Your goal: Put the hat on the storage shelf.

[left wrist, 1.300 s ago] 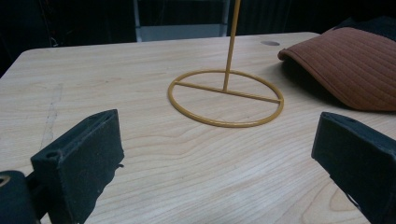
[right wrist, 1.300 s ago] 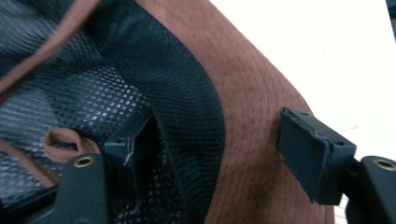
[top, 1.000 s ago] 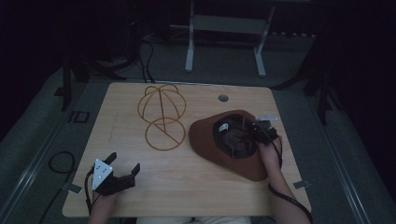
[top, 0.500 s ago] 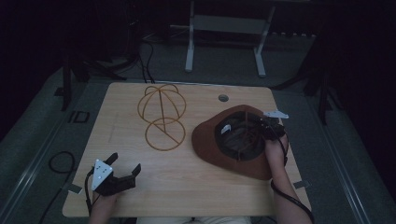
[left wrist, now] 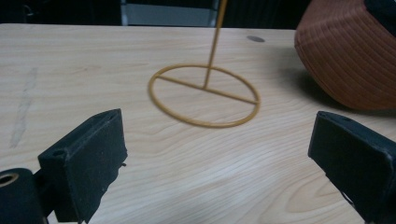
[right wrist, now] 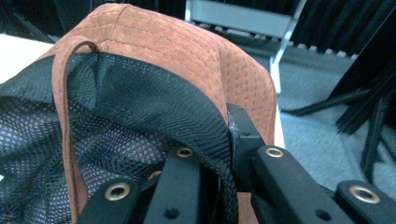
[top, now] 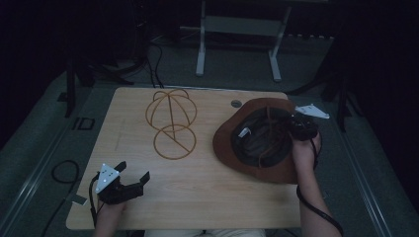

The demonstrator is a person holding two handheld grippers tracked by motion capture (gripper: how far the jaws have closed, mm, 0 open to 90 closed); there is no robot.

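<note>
A: Left to right, what have I got?

B: My left gripper (top: pixel 129 180) rests near the table (top: pixel 207 197) edge, jaws spread wide on nothing, likely parked. Next, the wire hat stand (top: pixel 171 123), upright and bare.

A: And the hat?

B: The brown suede hat (top: pixel 232 148) hangs tilted above the table's right side, mesh lining showing. My right gripper (right wrist: pixel 219 154) pinches its brim, presumably to carry it to the stand. 0 readable writing; 1 white tag inside, too small.

One brown hat (top: pixel 232 143), one wire hat stand (top: pixel 170 121), two grippers.
</note>
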